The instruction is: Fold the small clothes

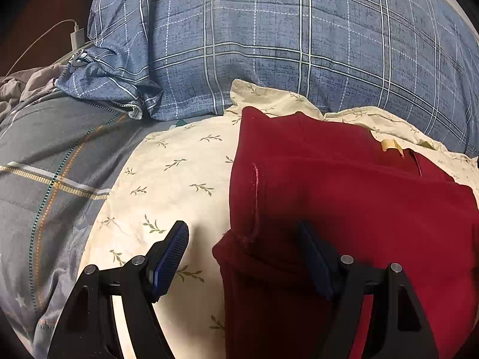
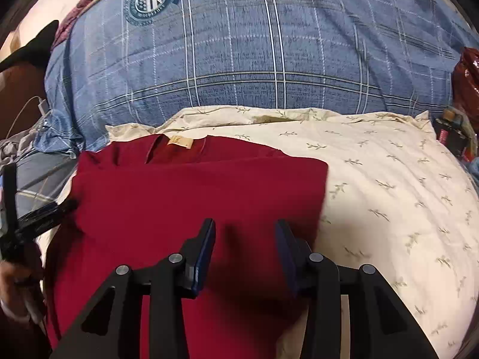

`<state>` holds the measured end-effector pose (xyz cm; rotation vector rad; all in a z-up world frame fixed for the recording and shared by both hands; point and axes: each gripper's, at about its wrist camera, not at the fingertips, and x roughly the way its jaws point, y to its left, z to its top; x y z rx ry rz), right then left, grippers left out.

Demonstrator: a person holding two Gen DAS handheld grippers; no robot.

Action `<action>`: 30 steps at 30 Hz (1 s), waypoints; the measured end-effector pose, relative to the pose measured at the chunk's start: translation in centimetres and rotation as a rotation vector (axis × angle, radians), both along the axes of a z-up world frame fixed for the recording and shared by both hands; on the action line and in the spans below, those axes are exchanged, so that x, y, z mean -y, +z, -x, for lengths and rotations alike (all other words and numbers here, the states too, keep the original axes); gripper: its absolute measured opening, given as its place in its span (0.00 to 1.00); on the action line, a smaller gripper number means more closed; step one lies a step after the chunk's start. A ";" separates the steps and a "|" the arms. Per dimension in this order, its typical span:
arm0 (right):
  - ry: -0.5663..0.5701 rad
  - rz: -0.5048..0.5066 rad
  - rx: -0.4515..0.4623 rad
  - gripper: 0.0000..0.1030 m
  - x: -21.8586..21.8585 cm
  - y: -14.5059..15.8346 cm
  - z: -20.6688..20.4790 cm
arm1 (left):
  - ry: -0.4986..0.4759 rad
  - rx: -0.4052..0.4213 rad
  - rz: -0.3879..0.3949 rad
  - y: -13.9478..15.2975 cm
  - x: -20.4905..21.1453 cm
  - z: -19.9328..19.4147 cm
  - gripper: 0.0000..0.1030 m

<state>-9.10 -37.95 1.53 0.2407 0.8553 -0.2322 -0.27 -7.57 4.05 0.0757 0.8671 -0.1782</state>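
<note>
- Left wrist view: left gripper (image 1: 244, 257) spread wide, straddling the left edge of a folded red garment (image 1: 344, 197) lying on a cream leaf-print pillow (image 1: 179, 179); blue plaid duvet (image 1: 269, 45) behind.
- Right wrist view: right gripper (image 2: 245, 254) parted, empty, over the red garment (image 2: 194, 194); left gripper (image 2: 45, 212) at the garment's left edge.

Left gripper (image 1: 244, 252) and right gripper (image 2: 245, 251) both spread wide

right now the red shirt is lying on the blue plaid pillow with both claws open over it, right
Not quite: the red shirt lies on the cream leaf-print pillow, as the right wrist view shows; the blue plaid pillow sits behind it. The rest holds: the left claw and right claw are open over it.
</note>
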 end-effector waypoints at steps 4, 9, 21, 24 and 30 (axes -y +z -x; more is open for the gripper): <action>-0.036 0.014 -0.011 0.41 1.0 -1.6 -2.1 | 0.000 -0.014 0.007 -0.3 0.0 -0.5 0.72; -0.048 0.049 -0.002 0.42 2.0 -2.8 -3.8 | -0.006 -0.019 0.000 -0.6 0.3 -1.1 0.72; -0.030 0.076 0.024 0.57 0.1 -0.3 1.3 | -0.002 -0.014 -0.003 -0.7 0.3 -1.0 0.72; -0.028 0.119 -0.021 0.61 -0.5 -1.4 2.5 | -0.001 -0.009 -0.006 -0.7 0.2 -0.9 0.72; -0.046 -0.004 -0.015 0.61 0.4 -0.3 4.2 | 0.016 -0.021 0.024 0.8 -1.8 1.1 0.72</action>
